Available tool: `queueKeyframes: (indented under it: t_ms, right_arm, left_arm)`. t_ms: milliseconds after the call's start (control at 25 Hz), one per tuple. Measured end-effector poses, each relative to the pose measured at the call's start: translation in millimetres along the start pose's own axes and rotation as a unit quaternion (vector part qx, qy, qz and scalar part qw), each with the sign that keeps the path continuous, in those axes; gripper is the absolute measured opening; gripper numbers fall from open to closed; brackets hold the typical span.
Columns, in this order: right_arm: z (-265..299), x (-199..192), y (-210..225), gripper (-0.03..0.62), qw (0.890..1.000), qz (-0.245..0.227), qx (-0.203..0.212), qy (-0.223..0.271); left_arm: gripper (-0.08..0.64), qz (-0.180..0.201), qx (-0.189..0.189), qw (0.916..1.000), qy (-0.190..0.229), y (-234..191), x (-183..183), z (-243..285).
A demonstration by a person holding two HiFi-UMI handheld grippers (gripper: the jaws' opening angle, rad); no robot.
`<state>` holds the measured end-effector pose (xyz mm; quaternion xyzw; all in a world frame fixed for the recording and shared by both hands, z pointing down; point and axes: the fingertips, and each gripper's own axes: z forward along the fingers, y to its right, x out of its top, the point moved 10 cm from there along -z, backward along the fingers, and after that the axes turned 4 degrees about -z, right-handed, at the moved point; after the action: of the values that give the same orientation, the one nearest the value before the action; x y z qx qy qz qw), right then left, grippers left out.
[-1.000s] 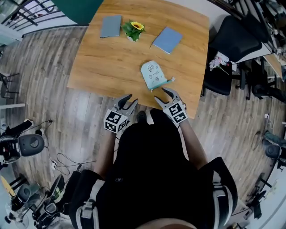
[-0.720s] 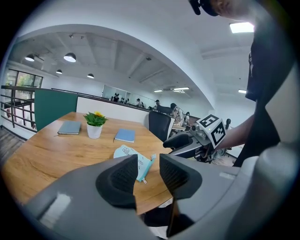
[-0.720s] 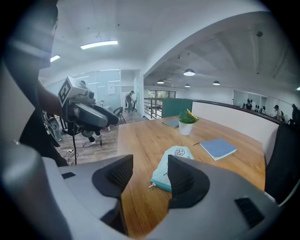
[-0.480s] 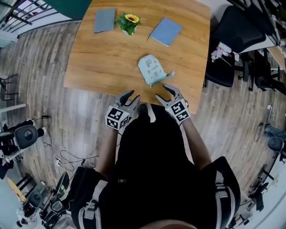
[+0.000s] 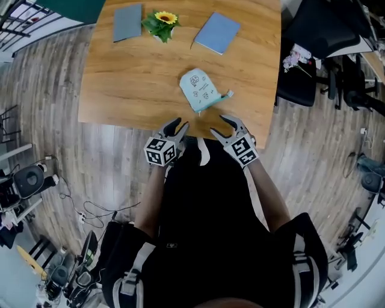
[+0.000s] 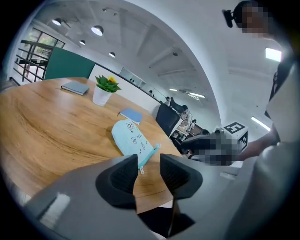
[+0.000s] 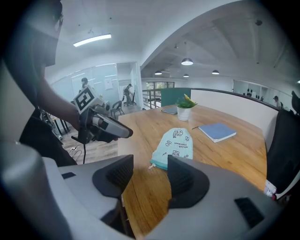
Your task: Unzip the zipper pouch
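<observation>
The zipper pouch [image 5: 199, 90] is lying flat on the wooden table [image 5: 132, 78], ahead of both grippers and roughly between the lines along which they are pointing, nearer the right gripper [image 5: 221, 125] than the left gripper [image 5: 177, 124]. It is pale teal with small dark drawings, and its zipped edge is facing the grippers. A teal tab [image 5: 226, 94] is sticking out at the corner closest to the right gripper.

Both grippers are hovering at the table's near edge, apart from the pouch and touching nothing. In the left gripper view the jaws are standing apart with nothing between them. The pouch's near end is showing just beyond the gap, with a small white zip pull [image 6: 141, 170] hanging there. In the right gripper view the jaws are likewise spread and empty. The pouch is lying a little past them, its pull [image 7: 151, 166] pointing toward the left jaw, and the left gripper is showing off to the left.

Well beyond the pouch, at the far side of the table, a potted sunflower [image 5: 157, 23] is standing between a grey notebook [image 5: 127, 14] and a blue notebook [image 5: 216, 32].
</observation>
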<state>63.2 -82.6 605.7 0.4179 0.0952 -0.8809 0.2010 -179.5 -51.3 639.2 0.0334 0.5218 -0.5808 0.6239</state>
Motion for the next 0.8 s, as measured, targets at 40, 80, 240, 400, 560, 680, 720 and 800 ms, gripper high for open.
queueKeyframes:
  t_ms: [40,80,240,400,560,680,720,800]
  right_arm:
    - [0.4,0.0,1.2,0.230,1.000,0.000,0.000,-0.001]
    - [0.7,0.0,2.2,0.230,1.000,0.001,0.000,-0.001]
    - [2.2,-1.7,3.7,0.230,1.000,0.007,0.002,-0.006]
    - [2.5,-2.4,7.1,0.230,1.000,0.004,0.008,-0.012]
    - [6.8,0.9,10.6,0.229,1.000,0.002,0.012,-0.011]
    - [11.5,2.5,14.0,0.229,1.000,0.001,0.016,-0.013]
    - [12.0,4.0,15.3,0.229,1.000,-0.001,0.017,-0.015]
    - [11.9,8.2,17.0,0.229,1.000,-0.004,0.020,-0.015]
  left_arm:
    - [0.143,-0.003,0.000,1.0000,-0.005,-1.9,-2.1,5.3]
    - [0.144,-0.007,-0.001,0.9999,-0.009,-3.6,-3.5,10.5]
    - [0.169,-0.063,-0.010,0.9979,-0.014,-12.8,-6.7,29.0]
    - [0.169,-0.154,-0.006,0.9880,0.004,-23.5,-6.8,43.3]
    - [0.172,-0.219,-0.009,0.9756,0.005,-32.4,-9.7,55.3]
    - [0.178,-0.230,-0.007,0.9731,-0.008,-38.0,-13.7,65.0]
    - [0.181,-0.236,-0.006,0.9716,-0.012,-40.1,-14.8,67.9]
    - [0.186,-0.248,-0.007,0.9687,-0.015,-44.3,-16.0,72.1]
